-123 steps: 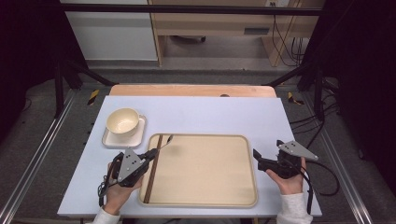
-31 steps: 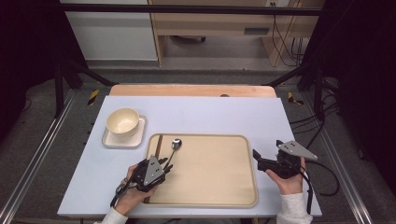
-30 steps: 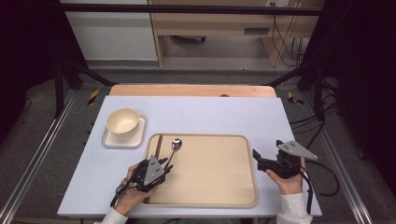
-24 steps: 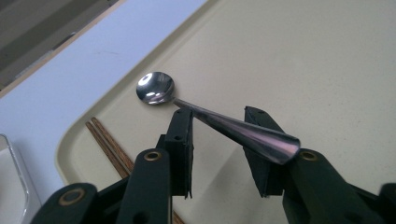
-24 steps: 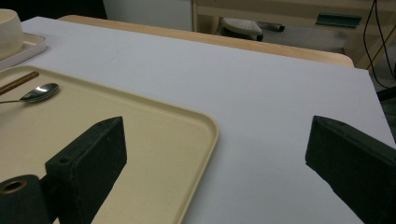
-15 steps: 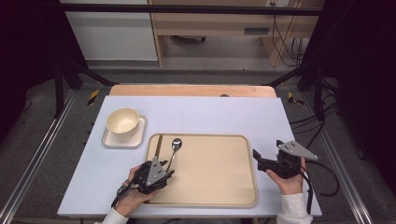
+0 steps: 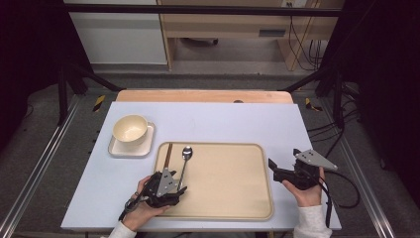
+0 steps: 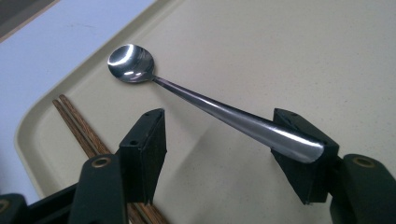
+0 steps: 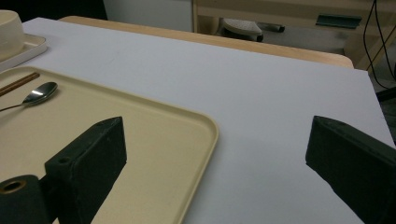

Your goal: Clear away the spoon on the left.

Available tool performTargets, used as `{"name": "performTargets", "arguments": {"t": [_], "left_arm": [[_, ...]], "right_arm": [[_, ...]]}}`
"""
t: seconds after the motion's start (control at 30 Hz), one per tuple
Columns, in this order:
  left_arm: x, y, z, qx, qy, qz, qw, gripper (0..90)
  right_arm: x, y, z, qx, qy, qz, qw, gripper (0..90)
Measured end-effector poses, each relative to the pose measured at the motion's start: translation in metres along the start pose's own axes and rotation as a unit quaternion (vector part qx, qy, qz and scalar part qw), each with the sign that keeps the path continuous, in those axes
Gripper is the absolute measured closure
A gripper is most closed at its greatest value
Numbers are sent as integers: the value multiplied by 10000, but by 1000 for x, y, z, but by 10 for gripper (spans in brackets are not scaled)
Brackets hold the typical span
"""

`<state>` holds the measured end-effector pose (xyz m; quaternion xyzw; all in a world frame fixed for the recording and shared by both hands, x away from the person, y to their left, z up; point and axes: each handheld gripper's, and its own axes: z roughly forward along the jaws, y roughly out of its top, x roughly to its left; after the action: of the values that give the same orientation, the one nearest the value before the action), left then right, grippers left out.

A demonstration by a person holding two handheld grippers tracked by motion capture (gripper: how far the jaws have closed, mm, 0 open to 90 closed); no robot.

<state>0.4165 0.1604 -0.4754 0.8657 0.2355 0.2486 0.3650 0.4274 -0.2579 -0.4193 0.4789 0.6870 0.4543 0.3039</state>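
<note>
Now my left gripper (image 8: 224,154) has just been opening its jaws, so the spoon (image 8: 210,102) lies released on the tray (image 7: 237,183) with its handle end against one jaw, beside the chopsticks (image 8: 79,123), while my right gripper (image 9: 215,158) waits spread wide.

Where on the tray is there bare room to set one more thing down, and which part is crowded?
The tray is bare from the spoon across to its right rim, near the right gripper. Its left edge is crowded: chopsticks, the spoon and the left gripper, jaws open, sit close together. The table behind the tray, right of the bowl, is also free.
</note>
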Motion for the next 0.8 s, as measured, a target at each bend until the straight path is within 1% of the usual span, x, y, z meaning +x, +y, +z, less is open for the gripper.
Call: {"name": "performTargets", "arguments": {"t": [0.3,0.33,0.57,0.67,0.7,0.73,0.77,0.8], "left_arm": [[-1,-1,0,28,-64,-6,10000,315],[-2,-1,1,47,-80,-5,10000,299],[-2,-2,0,51,-125,-44,9999,291],[-1,-1,-2,-42,-192,-176,9997,295],[-1,-1,-2,-42,-192,-176,9997,301],[1,0,-4,-115,-220,-272,9993,306],[2,1,-5,-176,-204,-327,9991,313],[2,1,-5,-176,-204,-327,9991,321]], "right_arm": [[0,0,0,7,-10,-14,10000,56],[0,0,0,9,-11,-5,10000,54],[0,0,-1,-3,-6,7,10000,54],[0,0,-1,-6,-5,6,10000,54],[-1,0,-1,-9,-13,-10,10000,54],[-1,0,-1,-11,-10,-10,10000,54],[-1,0,-1,-16,-10,-13,10000,54],[-1,0,-1,-22,-11,6,10000,54]]}}
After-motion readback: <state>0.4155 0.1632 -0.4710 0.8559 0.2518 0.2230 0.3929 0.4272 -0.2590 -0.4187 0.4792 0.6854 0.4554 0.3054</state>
